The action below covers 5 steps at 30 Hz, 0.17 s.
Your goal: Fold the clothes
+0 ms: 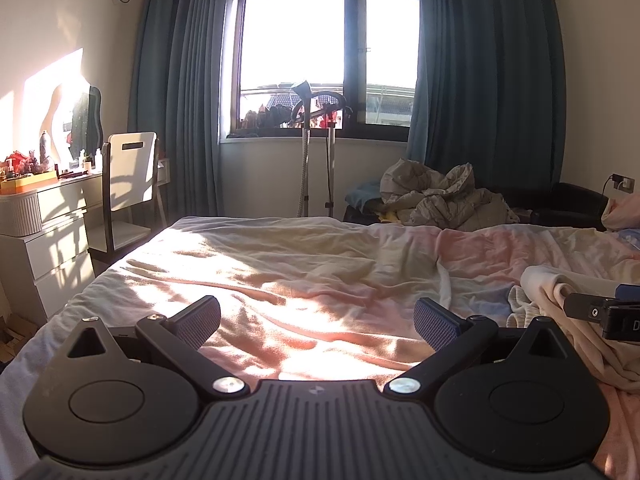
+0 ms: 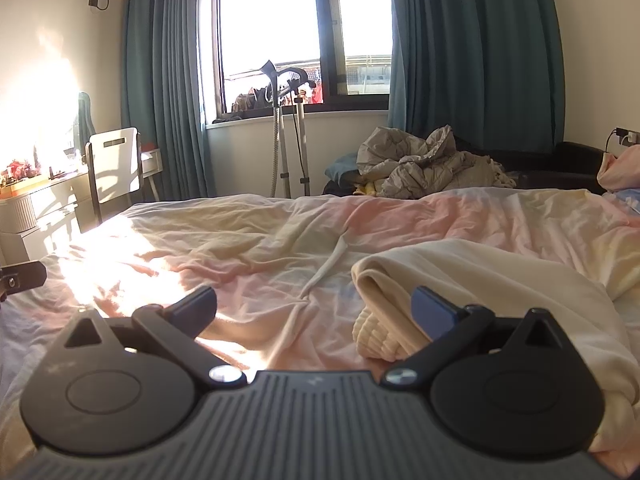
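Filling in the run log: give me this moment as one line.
left gripper: open, empty, over bed | right gripper: open, beside cream garment | garment: bunched, unfolded

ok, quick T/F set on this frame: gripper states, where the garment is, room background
1. The left hand-held gripper is open with nothing between its fingers. True.
2. The right hand-held gripper is shut on the cream garment. False: its jaws are spread wide; the garment only lies by the right-side finger.
3. The cream garment lies on the bed, toward the right side. True.
4. The curtains are drawn fully across the window. False: they hang parted at both sides, glass exposed.
5. A white-backed chair stands by the dresser at the left. True.
6. The grey crumpled jacket lies on the chair. False: it is piled beyond the bed's far edge, below the window.
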### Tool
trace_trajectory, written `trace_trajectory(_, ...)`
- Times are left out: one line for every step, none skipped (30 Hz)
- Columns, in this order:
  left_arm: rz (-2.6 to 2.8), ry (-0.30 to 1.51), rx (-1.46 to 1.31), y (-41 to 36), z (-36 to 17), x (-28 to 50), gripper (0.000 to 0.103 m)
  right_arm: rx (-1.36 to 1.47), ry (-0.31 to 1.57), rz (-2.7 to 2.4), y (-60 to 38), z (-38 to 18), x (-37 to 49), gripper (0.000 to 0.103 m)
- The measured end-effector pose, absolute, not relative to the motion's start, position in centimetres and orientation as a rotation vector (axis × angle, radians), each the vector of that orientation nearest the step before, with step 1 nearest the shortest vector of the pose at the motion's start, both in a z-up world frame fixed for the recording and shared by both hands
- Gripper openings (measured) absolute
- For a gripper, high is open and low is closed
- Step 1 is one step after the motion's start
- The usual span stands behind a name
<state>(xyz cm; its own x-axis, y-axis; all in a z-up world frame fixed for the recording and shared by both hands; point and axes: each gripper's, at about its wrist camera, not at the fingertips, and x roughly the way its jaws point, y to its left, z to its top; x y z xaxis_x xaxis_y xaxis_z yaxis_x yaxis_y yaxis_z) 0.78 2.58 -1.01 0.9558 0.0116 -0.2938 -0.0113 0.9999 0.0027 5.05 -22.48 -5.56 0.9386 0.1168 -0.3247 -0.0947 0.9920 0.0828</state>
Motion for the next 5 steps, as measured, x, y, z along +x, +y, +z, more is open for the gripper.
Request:
trace_trajectory(0.011,0.297,0.002,2.57,-1.00,0.76,0.103,0.068,0.336,0.108,-22.49,-5.55,5.06,0.103)
trace_trajectory(0.010,0.297,0.004,2.55,-0.99,0.75,0.103,0.068,0.335,0.108,-22.50,-5.53,5.10,0.103)
trace_trajectory(0.011,0.297,0.004,2.55,-0.99,0.75,0.103,0.066,0.333,0.106,-22.49,-5.51,5.11,0.103)
trace_trajectory(0.012,0.297,0.004,2.55,-0.99,0.76,0.103,0.065,0.332,0.104,-22.49,-5.53,5.12,0.103)
trace_trajectory(0.013,0.297,0.003,2.55,-0.99,0.77,0.103,0.065,0.333,0.102,-22.51,-5.56,5.16,0.103)
